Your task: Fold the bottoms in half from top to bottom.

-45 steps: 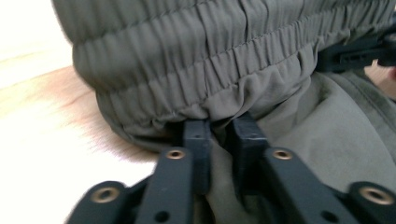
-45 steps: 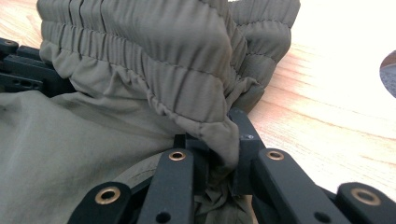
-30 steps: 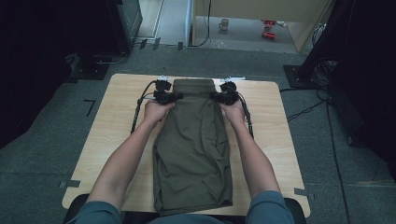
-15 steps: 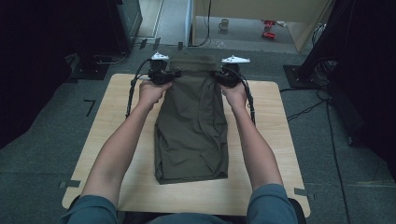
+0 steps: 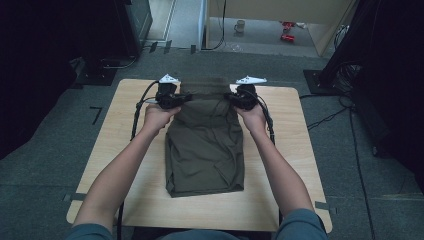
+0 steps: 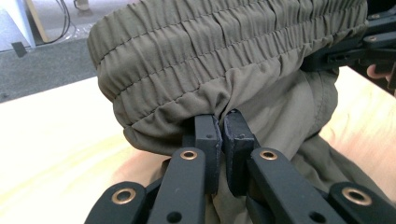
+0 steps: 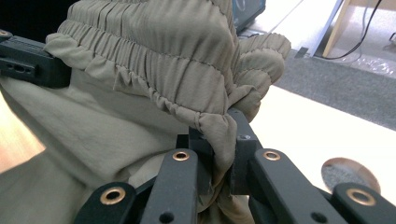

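The trousers [image 6: 233, 65] run past the twelve o'clock edge; small red things [image 5: 287, 31] on the floor are too blurred to tell.

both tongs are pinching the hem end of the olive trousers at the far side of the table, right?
Not the hem end. The left tongs and the right tongs pinch the olive trousers at the gathered elastic waistband, as both gripper views show. The rest holds: that end is at the table's far side.
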The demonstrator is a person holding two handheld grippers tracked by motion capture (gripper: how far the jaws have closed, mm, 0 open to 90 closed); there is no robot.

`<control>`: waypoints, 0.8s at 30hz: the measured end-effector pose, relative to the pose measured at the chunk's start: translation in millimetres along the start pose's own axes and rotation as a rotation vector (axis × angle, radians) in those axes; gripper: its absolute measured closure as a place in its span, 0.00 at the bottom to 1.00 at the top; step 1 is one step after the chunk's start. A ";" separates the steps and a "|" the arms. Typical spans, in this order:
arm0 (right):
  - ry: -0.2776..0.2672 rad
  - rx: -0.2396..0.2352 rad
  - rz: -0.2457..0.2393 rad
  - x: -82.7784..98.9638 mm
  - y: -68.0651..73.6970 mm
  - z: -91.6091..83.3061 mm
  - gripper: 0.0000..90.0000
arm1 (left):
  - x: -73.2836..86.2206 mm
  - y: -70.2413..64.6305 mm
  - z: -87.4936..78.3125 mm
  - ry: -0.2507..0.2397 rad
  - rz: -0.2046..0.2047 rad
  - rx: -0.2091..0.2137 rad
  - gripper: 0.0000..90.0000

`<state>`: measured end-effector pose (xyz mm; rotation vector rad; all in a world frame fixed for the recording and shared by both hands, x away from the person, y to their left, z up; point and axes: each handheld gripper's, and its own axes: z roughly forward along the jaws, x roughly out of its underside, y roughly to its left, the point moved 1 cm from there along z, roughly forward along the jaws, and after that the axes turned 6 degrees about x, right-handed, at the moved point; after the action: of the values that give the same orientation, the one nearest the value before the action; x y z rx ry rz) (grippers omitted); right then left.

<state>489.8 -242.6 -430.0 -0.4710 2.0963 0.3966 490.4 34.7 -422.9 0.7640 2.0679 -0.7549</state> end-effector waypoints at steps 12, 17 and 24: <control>-0.004 -0.033 -0.022 28.7 23.1 -36.7 0.92 | 29.2 -38.7 -30.3 -0.019 0.052 0.024 0.98; -0.018 -0.044 -0.024 42.4 34.9 -53.4 0.92 | 43.4 -55.1 -43.5 -0.030 0.072 0.028 0.98; -0.021 -0.050 -0.046 64.9 52.0 -68.7 0.92 | 66.2 -72.7 -54.4 -0.020 0.113 0.001 0.98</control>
<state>382.8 -239.6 -443.8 -0.5409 2.0553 0.4264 378.7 44.3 -431.6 0.8634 1.9888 -0.6975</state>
